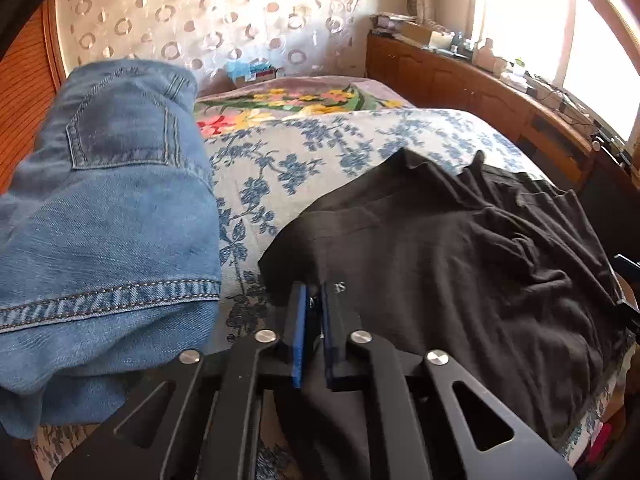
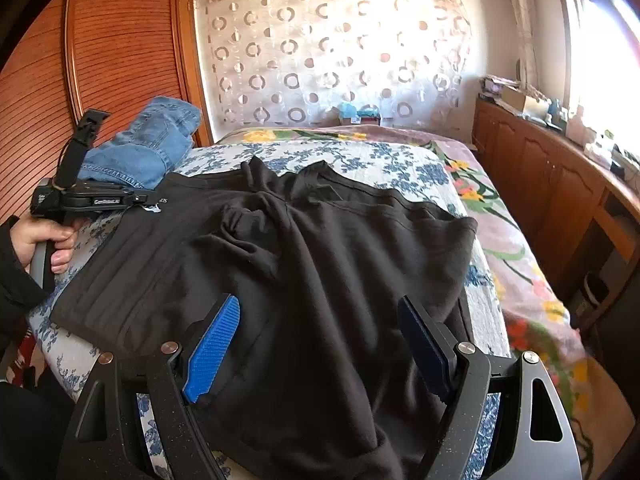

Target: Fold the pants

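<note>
Black pants (image 1: 460, 240) lie crumpled on the bed, also in the right wrist view (image 2: 320, 264). My left gripper (image 1: 316, 292) is shut on the pants' edge near a small white logo; it shows from the side in the right wrist view (image 2: 150, 202). My right gripper (image 2: 320, 320) is open, its blue pads (image 2: 212, 344) spread over the near part of the pants, one pad resting on the cloth. Its tip shows at the right edge of the left wrist view (image 1: 628, 280).
Folded blue jeans (image 1: 104, 216) lie on the bed's left side, also in the right wrist view (image 2: 148, 148). The bed has a blue floral cover (image 1: 288, 160). A wooden cabinet (image 2: 552, 184) with clutter runs along the right. A wooden wardrobe (image 2: 100, 52) stands left.
</note>
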`<state>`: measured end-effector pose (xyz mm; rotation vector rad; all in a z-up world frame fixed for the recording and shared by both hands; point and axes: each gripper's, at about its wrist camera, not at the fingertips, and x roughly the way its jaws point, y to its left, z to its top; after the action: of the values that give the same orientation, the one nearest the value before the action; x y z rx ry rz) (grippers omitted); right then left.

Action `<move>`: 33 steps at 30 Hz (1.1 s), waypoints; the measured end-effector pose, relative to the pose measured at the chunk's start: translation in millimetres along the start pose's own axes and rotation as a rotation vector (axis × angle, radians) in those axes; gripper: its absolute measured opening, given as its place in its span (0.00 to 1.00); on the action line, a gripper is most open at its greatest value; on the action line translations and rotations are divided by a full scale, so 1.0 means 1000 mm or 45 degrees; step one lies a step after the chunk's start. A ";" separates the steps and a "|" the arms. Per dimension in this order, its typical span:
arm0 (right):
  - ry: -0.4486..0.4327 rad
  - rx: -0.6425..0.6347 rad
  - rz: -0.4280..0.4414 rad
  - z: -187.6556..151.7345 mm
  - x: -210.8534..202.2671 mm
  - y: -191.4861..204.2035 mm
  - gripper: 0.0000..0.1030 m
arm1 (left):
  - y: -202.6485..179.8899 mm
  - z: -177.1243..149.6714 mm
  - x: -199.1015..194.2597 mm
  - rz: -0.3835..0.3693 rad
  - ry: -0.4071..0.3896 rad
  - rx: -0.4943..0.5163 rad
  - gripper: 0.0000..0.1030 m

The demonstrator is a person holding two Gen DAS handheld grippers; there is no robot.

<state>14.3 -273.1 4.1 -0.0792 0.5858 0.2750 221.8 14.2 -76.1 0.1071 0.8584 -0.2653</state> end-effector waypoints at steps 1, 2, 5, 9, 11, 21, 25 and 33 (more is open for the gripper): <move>0.002 0.003 0.003 0.001 0.000 0.001 0.80 | -0.002 0.000 -0.004 -0.003 -0.012 0.004 0.04; 0.003 0.001 0.006 0.002 0.000 0.003 0.80 | -0.003 0.001 -0.007 -0.012 -0.019 0.004 0.04; 0.002 -0.004 0.031 0.005 0.003 0.009 0.80 | -0.011 0.007 -0.018 -0.039 -0.045 0.023 0.03; -0.005 -0.013 0.057 0.006 0.007 0.015 0.80 | -0.032 0.022 -0.036 -0.099 -0.084 0.064 0.03; -0.008 -0.006 0.055 0.004 0.008 0.013 0.80 | -0.050 0.033 -0.044 -0.129 -0.101 0.104 0.03; -0.005 0.069 -0.034 -0.005 0.011 -0.021 0.80 | -0.127 0.064 -0.055 -0.246 -0.134 0.247 0.03; -0.006 0.083 -0.047 -0.006 0.015 -0.025 0.80 | -0.149 0.068 -0.060 -0.301 -0.130 0.284 0.03; -0.006 0.111 -0.064 -0.008 0.015 -0.034 0.80 | -0.156 0.069 -0.064 -0.315 -0.148 0.293 0.18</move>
<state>31.9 -303.1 -10.8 -0.0094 0.5893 0.2006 190.2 -137.6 19.6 0.1985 0.7229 -0.5974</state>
